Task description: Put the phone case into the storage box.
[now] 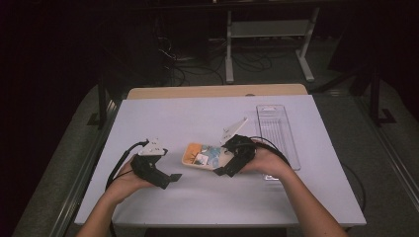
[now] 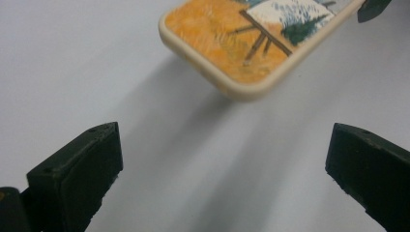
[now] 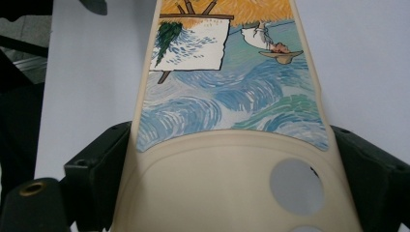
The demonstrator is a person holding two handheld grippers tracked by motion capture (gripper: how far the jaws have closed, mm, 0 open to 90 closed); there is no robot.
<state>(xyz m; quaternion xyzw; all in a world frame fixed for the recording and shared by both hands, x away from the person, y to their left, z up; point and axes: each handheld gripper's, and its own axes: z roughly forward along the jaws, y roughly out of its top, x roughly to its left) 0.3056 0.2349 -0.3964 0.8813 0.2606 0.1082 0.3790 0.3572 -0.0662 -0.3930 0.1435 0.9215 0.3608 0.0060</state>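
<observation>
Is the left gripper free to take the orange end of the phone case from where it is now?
Probably yes: the left gripper is open, the phone case hangs just ahead, held by the right gripper, with nothing between them.

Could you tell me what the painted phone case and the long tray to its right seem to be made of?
Phone case: probably soft matte plastic or silicone, given its smooth cream rim, rounded corners and printed painting. Long tray: apparently clear hard plastic, since the table shows through it and its edges glint.

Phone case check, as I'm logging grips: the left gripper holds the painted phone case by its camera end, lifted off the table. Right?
Not quite: the right gripper clamps the phone case, as the right gripper view shows. The left gripper is open, short of it.
</observation>
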